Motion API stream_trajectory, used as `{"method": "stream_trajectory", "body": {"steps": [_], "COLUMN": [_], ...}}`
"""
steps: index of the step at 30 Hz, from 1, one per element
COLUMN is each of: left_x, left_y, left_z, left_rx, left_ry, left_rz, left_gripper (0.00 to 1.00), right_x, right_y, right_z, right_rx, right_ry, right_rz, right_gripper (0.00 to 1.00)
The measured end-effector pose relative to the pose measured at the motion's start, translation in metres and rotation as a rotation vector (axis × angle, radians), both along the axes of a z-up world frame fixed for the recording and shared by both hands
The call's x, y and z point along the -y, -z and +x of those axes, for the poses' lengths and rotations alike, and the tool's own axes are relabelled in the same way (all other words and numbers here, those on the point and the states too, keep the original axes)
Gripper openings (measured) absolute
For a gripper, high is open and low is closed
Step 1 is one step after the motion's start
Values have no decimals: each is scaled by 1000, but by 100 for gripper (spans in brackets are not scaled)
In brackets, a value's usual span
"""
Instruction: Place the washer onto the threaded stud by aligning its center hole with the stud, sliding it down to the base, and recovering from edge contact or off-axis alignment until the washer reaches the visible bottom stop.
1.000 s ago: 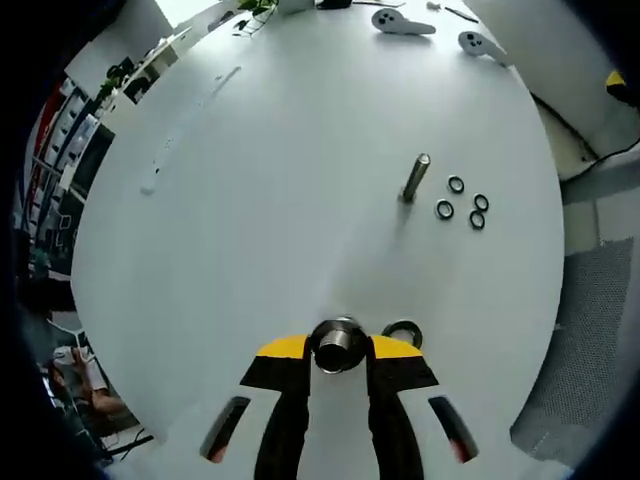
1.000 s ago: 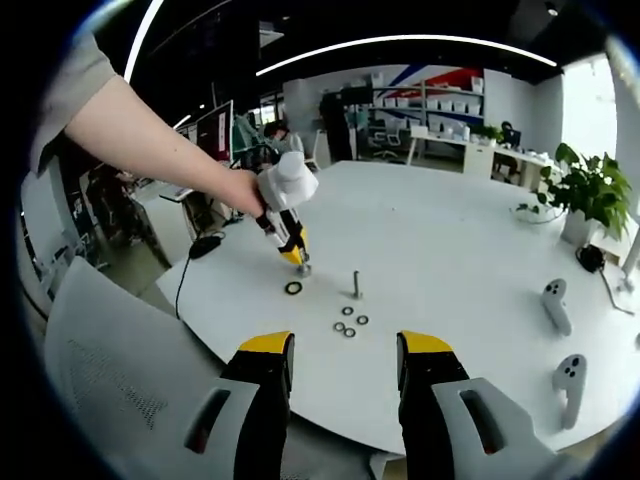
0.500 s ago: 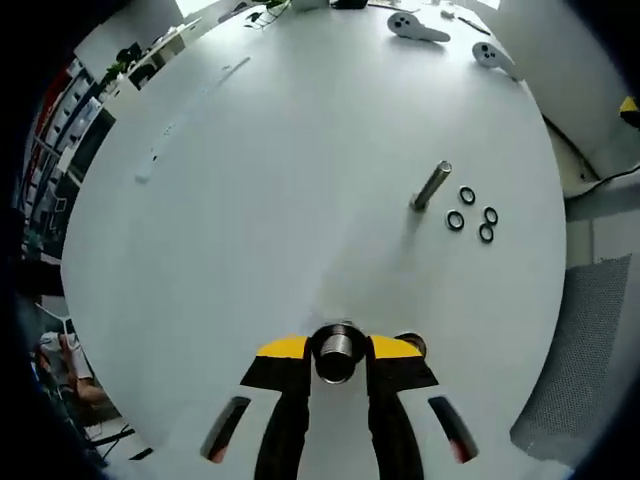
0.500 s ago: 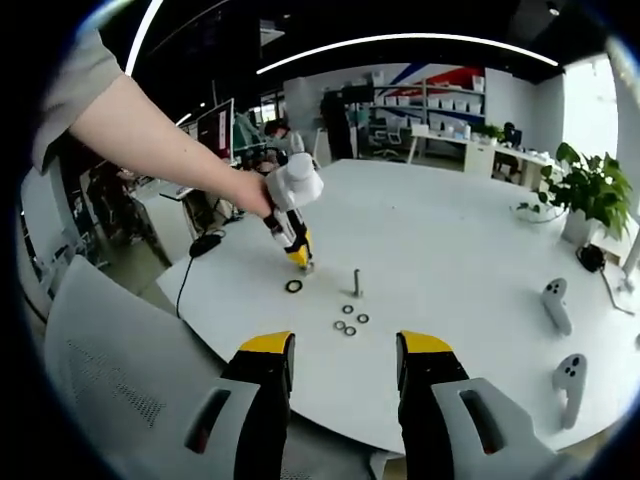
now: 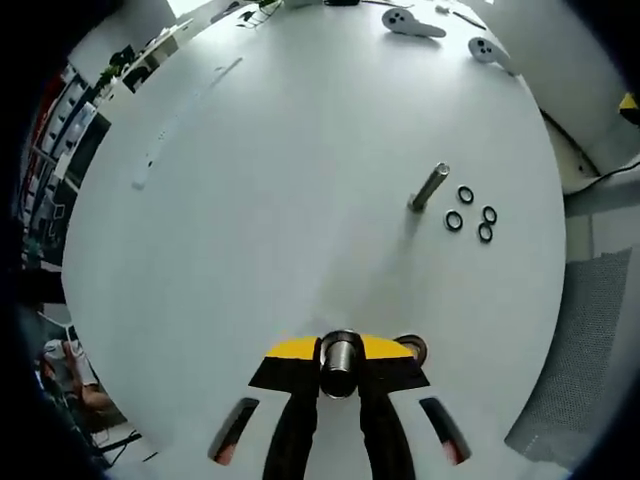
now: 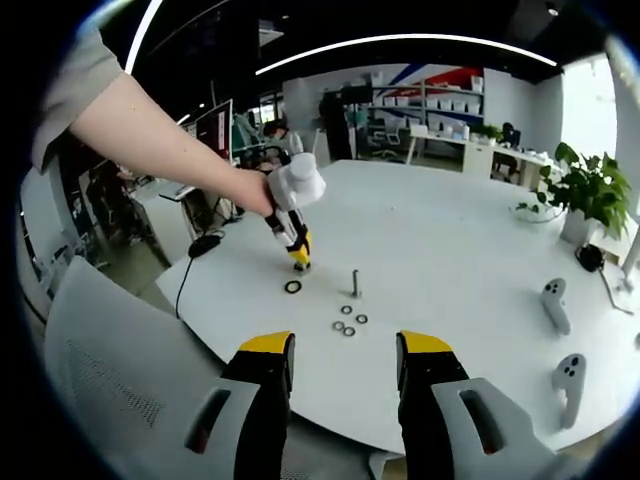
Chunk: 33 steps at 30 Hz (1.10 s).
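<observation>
My left gripper [image 5: 340,362] points down at the white round table [image 5: 260,200], shut on a short metal ring-shaped piece [image 5: 340,354] between its yellow tips. A black washer [image 5: 411,348] lies on the table just beside its right jaw. The threaded stud [image 5: 428,187] stands upright farther off, with several small black washers [image 5: 470,213] beside it. In the right gripper view, a hand holds the left gripper [image 6: 298,250] tip-down near the black washer [image 6: 292,287] and the stud [image 6: 354,283]. My right gripper [image 6: 346,352] hovers open off the table's near edge.
Two white hand controllers [image 6: 556,303] lie at the table's right side, also seen as controllers [image 5: 410,22] at the far edge. A mesh chair back [image 6: 100,370] sits below left. A potted plant [image 6: 590,190] stands beyond the table.
The left jaws have closed in onto the metal piece, which earlier sat with gaps on both sides. The right gripper has stayed still.
</observation>
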<state>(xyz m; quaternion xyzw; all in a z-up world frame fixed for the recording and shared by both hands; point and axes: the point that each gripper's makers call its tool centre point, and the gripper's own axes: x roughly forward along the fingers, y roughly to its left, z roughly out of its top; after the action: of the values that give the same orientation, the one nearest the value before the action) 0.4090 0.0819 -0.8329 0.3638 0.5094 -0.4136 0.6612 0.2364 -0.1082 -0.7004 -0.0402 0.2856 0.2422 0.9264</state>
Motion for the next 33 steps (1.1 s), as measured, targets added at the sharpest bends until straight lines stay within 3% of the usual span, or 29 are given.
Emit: {"method": "stream_trajectory", "body": {"steps": [16,22,33], "left_x": [-3,-1,1], "left_y": [2,-4,-19], "left_z": [5,12,5], "left_rx": [27,54,75], "left_ry": [-15,-53,-99], "left_rz": [-18,-63,-102], "left_gripper": [14,19,26], "right_x": [1,0,2], "right_y": [1,1,1], "right_z": [0,0,0], "right_rx": [-2,-2,-5], "right_ry": [0,0,7], "right_rz": [-10,-12,-9], "right_gripper": [43,43,43]}}
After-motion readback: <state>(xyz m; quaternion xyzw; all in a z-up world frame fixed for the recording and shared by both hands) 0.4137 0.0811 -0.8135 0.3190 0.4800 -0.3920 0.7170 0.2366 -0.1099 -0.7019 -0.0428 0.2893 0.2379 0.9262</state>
